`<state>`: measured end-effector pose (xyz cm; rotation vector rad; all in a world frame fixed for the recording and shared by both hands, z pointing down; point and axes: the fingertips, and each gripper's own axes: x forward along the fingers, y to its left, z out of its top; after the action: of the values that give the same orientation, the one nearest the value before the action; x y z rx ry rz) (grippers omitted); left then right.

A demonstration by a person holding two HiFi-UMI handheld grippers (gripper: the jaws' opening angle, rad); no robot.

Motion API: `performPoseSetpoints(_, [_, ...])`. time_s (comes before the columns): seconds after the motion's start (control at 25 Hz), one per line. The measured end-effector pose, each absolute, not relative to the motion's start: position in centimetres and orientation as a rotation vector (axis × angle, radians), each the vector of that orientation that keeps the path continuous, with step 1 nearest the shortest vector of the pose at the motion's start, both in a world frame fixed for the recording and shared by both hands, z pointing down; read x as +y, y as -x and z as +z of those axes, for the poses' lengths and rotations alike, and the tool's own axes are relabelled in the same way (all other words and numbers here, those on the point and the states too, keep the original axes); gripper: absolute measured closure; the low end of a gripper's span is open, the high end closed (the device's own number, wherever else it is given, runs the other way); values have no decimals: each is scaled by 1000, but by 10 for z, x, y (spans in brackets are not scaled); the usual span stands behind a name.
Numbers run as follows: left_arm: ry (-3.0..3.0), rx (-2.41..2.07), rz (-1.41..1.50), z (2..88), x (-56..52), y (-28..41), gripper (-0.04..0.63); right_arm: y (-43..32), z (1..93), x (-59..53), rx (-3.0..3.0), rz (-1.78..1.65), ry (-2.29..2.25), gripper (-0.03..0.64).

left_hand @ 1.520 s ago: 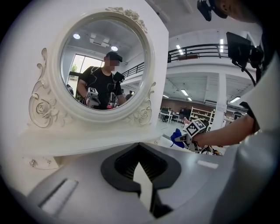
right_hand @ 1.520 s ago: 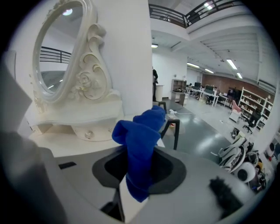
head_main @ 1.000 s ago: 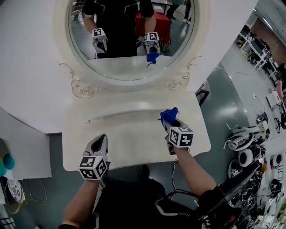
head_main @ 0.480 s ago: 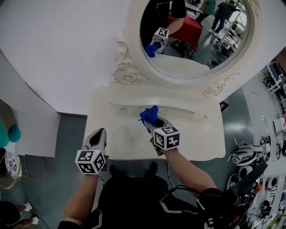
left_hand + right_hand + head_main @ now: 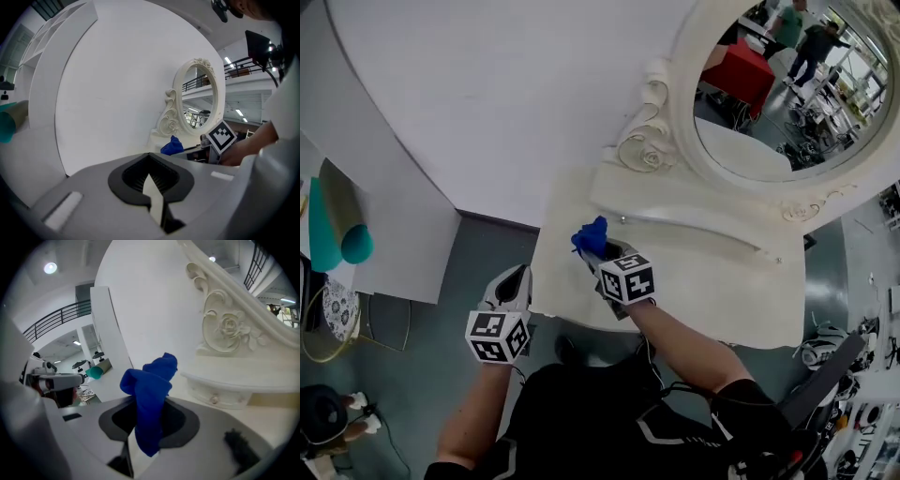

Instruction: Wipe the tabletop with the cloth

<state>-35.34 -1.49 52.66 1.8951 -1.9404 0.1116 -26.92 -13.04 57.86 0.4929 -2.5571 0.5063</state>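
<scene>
Because the blue cloth (image 5: 149, 399) is soft, light and floppy, your right gripper (image 5: 598, 255) clamps it bunched, above the worktop's (image 5: 712, 281) left end. It likely needs pressing flat. Left gripper (image 5: 514, 281) closed, empty, off the edge.

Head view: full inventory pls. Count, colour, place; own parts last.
dressing table: one, cream, centre-right, against the wall
mirror: one, oval, cream carved frame, above the table
cloth: one, blue, bunched, at the table's left end
roll: one, teal, far left
left claw: one, grey, shut, empty, beside the table's left front corner
right claw: one, grey, shut on the cloth
</scene>
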Motion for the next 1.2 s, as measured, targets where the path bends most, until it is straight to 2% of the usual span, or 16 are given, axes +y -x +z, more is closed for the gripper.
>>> performPoseSetpoints(0.56, [-1810,-1989,182,540,37,408,586,390,645,-114,-2438,339,-418,494])
performPoseSetpoints(0.92, [-1792,-1970,193,546,47,409,586,383,669,-120,-2353,373,-498,494])
performPoseSetpoints(1.2, [-1867,-1916,210,547,31,385,586,349,671,-132,-2323,416,-591,494])
